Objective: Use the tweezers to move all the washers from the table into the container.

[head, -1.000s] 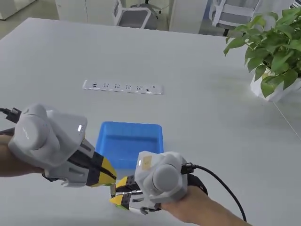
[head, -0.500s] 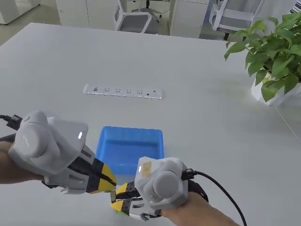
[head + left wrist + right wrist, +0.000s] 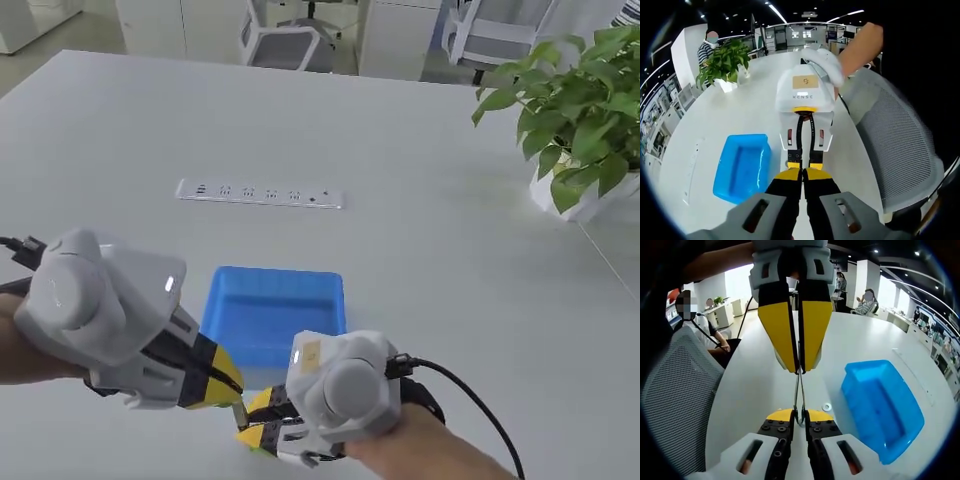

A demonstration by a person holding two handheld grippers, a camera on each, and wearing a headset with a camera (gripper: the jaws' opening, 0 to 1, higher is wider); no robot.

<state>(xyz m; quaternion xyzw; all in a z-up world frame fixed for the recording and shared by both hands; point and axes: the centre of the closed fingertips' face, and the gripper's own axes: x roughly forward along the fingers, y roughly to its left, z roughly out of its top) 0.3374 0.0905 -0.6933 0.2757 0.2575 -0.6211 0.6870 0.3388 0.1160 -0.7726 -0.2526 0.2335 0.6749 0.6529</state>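
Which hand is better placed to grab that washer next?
Probably the right gripper: its jaws are shut on the tweezers, and the washer lies just beside them. The left gripper holds their far end.

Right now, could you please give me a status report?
Left gripper, right gripper shut on tweezers. Washer on table beside blue container. Nothing in the way.

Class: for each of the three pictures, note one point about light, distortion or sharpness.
Head view: soft even light; the power strip looks straight. Left gripper view: fisheye curves the table edge; ceiling lights glare. Right gripper view: the left tongs loom oversized, yet tweezers and washer are sharp.
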